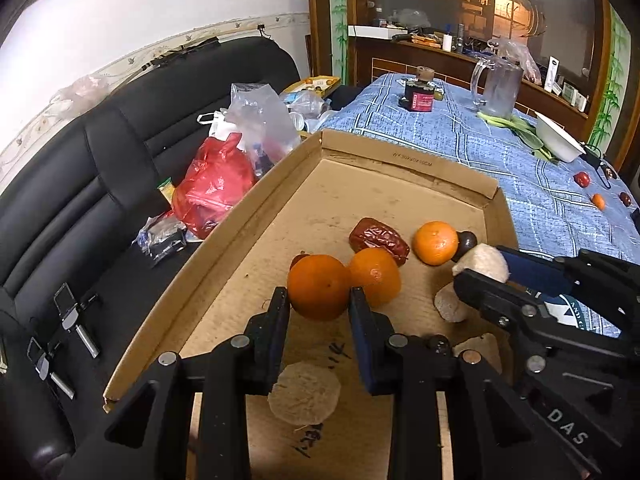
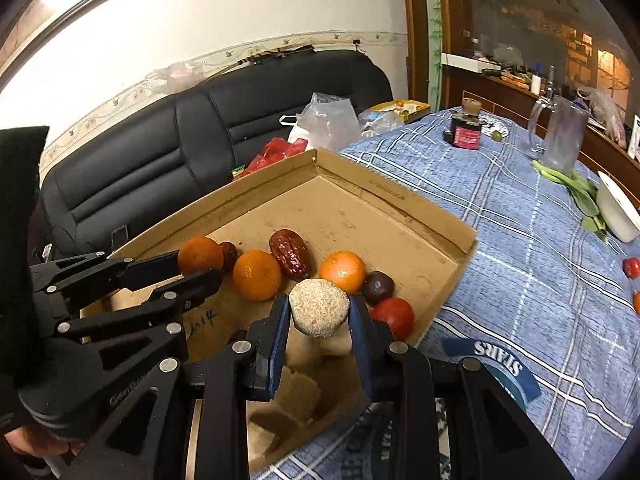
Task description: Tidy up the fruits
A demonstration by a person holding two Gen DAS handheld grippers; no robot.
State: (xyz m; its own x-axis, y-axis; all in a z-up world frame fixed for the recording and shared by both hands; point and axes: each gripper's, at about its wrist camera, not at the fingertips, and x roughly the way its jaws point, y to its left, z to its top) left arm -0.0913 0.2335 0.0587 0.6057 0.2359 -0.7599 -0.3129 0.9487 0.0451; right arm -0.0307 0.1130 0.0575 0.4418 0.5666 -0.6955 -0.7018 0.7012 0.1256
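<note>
My left gripper pinches an orange low over the box; my right gripper pinches a pale rough fruit just above its near corner. I'd lower each gently, release beside its own kind, and avoid nudging the second orange touching mine. Beyond lie a date and a third orange.

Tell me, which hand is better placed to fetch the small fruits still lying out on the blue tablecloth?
Probably the right gripper: those loose fruits lie on its side of the cardboard tray. It must first drop the beige round piece it holds. The left gripper grips an orange.
</note>
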